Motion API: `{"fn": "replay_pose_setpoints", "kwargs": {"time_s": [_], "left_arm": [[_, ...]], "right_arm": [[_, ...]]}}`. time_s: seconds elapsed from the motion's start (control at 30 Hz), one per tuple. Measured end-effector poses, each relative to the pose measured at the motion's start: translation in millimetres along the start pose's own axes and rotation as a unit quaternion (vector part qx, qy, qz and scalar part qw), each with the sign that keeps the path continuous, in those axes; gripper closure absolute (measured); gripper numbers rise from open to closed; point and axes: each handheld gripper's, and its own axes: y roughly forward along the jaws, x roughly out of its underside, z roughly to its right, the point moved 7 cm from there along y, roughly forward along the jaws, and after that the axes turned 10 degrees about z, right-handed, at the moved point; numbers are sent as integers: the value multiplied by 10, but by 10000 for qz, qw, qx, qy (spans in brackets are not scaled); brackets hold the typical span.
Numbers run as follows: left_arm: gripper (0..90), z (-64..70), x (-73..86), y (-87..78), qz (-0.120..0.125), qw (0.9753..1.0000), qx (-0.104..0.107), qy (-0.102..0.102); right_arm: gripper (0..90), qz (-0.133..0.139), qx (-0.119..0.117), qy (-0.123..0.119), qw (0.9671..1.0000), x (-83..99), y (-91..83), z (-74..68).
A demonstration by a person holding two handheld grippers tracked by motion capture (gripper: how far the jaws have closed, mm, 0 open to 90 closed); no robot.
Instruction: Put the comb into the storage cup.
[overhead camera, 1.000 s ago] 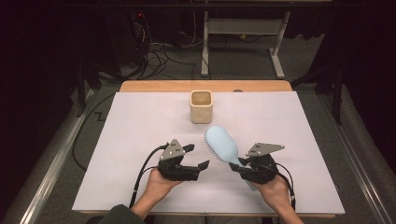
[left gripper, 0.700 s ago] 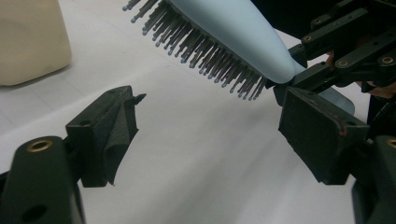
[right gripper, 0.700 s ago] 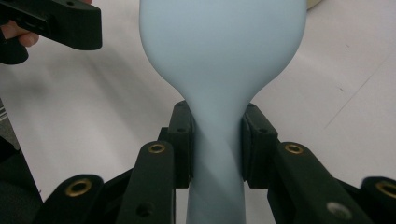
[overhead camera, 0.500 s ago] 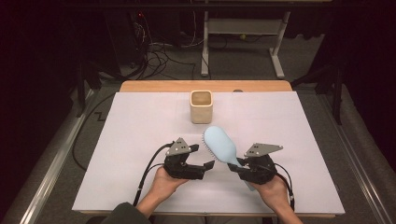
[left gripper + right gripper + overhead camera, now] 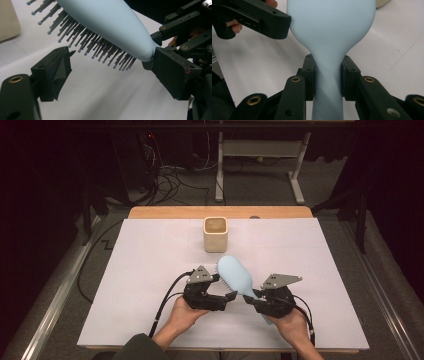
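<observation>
A light blue hairbrush [image 5: 234,272] is held off the white table, head toward the far left, bristles facing down and left. My right gripper [image 5: 252,299] is shut on its neck [image 5: 328,75], one jaw on each side. My left gripper [image 5: 226,289] is open around the lower part of the brush head: the bristles [image 5: 100,47] lie between its jaws. One left fingertip [image 5: 284,23] touches the head's edge. In the left gripper view that gripper [image 5: 110,56] shows a wide gap, with its right-hand jaw against the brush's neck.
A beige square cup [image 5: 215,234] stands upright behind the brush, near the table's far middle. The white sheet [image 5: 150,260] covers the table, with a wooden strip [image 5: 165,212] at the far edge. Cables and a desk frame lie on the floor beyond.
My left gripper has moved right until its open jaws reach around the brush head. The right gripper and the brush have hardly moved.
</observation>
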Motion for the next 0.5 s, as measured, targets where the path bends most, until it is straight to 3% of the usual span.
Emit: {"fn": "replay_pose_setpoints", "kwargs": {"time_s": [0.2,0.5], "left_arm": [[163,19,-14,48,62,9998,90,-147],[161,64,-27,119,0,9999,79,-112]], "right_arm": [[705,-19,-11,8,10000,2,1,-10],[704,7,-58,-63,10000,-9,13,-50]]}}
